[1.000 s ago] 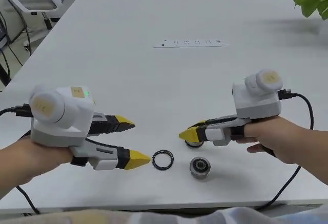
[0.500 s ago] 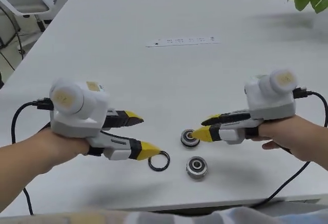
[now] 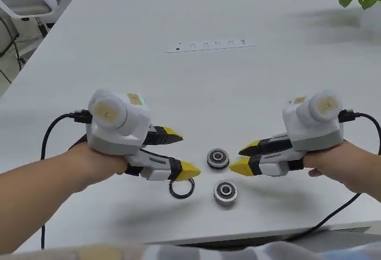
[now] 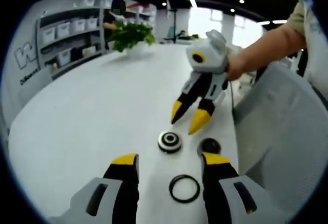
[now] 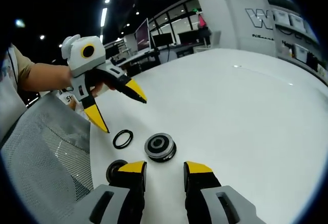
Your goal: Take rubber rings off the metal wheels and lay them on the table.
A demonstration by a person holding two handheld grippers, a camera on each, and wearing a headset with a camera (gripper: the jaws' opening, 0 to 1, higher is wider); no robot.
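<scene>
A thin black rubber ring (image 3: 182, 190) already lies flat on the white table (image 3: 178, 81), right under the left gripper (image 3: 180, 152), whose yellow-tipped jaws are spread and empty. The right gripper (image 3: 243, 158), likewise parted and holding nothing, points at the farther small round metal wheel (image 3: 218, 158), probably to work on it next. The nearer metal wheel (image 3: 225, 192) sits just beside the ring.

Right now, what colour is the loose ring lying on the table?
Black; the rubber ring shows best in the left gripper view.
</scene>
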